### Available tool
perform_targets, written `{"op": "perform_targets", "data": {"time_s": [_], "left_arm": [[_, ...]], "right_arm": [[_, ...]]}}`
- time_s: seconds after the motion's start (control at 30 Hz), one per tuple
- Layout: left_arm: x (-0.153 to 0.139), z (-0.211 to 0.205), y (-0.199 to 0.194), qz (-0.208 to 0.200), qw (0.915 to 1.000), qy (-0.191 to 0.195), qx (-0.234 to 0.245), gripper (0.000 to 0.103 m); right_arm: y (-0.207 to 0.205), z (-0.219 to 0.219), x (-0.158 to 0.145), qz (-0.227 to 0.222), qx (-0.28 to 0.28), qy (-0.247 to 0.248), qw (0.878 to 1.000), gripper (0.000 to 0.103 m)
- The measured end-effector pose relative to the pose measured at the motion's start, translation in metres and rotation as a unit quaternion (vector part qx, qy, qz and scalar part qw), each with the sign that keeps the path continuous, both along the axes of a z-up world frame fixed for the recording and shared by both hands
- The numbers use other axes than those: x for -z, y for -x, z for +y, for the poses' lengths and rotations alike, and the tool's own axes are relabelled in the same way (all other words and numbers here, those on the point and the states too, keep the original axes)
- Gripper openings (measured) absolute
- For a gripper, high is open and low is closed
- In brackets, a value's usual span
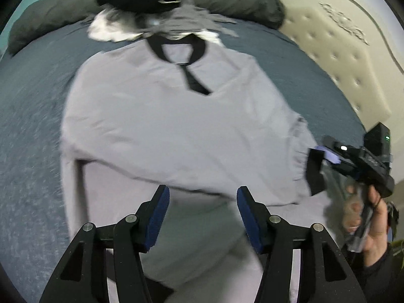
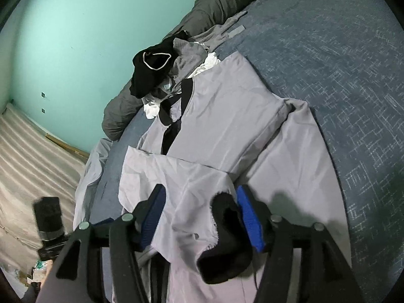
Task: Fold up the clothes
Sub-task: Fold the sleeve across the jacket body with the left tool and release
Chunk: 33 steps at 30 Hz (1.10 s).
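So it's a bed with a dark blue speckled cover (image 1: 32,131). A light grey shirt with a black collar (image 1: 161,116) lies spread flat on it, and just past the collar sits a clothes pile (image 1: 141,12), backed by a rolled dark grey duvet (image 1: 240,0).

Smooth turquoise painted wall (image 2: 75,38), bed under a dark blue flecked cover (image 2: 341,75), cream tufted padded headboard (image 1: 335,50), rumpled dark grey duvet (image 1: 227,0) along the wall

My left gripper (image 1: 203,217) and right gripper (image 2: 200,217) are black linkages with silver pivot screws and blue ribbed pads (image 1: 157,217); my bare-skinned hand (image 1: 373,227), at four o'clock, wears a dark sleeve.
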<state>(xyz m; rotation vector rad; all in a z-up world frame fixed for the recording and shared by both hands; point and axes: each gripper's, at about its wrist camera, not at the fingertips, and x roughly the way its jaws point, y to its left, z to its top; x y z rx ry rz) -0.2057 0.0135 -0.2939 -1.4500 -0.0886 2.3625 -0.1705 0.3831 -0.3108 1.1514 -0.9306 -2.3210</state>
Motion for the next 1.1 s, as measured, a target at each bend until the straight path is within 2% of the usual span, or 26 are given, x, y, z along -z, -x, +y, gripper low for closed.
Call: {"op": "perform_targets", "data": {"time_s": [0.13,0.3,0.37,0.47,0.6,0.7,0.8,0.9,0.97,1.03,1.1], "left_arm": [[0.01,-0.033,0.007,-0.005,0.999,0.02,-0.039,0.06],[0.021,-0.075,0.021,0.001,0.9943,0.05,-0.094,0.06],[0.026,-0.09,0.027,0.004,0.9914,0.062,-0.116,0.06],[0.032,-0.104,0.037,0.003,0.9879,0.081,-0.132,0.06],[0.045,-0.111,0.052,-0.001,0.9848,0.119,-0.126,0.06],[0.056,-0.112,0.063,-0.004,0.9833,0.131,-0.126,0.06],[0.064,-0.109,0.071,-0.005,0.9826,0.141,-0.12,0.058],[0.068,-0.109,0.075,0.0,0.9832,0.142,-0.115,0.049],[0.066,-0.109,0.075,0.007,0.9838,0.14,-0.112,0.047],[0.063,-0.109,0.074,0.014,0.9841,0.138,-0.111,0.038],[0.056,-0.109,0.07,0.022,0.9856,0.127,-0.11,0.038]], "right_arm": [[0.003,-0.005,0.008,-0.03,-0.003,-0.054,0.998,0.06],[0.002,-0.008,0.015,-0.042,-0.006,-0.077,0.996,0.058],[0.001,-0.007,0.017,-0.041,-0.005,-0.085,0.996,0.036],[0.0,-0.003,0.021,-0.042,-0.003,-0.076,0.996,0.018],[-0.002,0.001,0.018,-0.033,0.001,-0.065,0.997,0.008],[-0.004,0.006,0.01,-0.015,0.015,-0.049,0.999,0.007],[-0.007,0.02,0.002,0.001,0.047,-0.056,0.997,0.006],[-0.01,0.032,0.004,0.001,0.076,-0.059,0.995,0.006],[-0.009,0.035,0.007,-0.005,0.083,-0.06,0.995,0.006],[-0.009,0.037,0.009,-0.007,0.092,-0.066,0.994,0.006],[-0.009,0.039,0.008,-0.008,0.098,-0.072,0.993,0.006]]}}
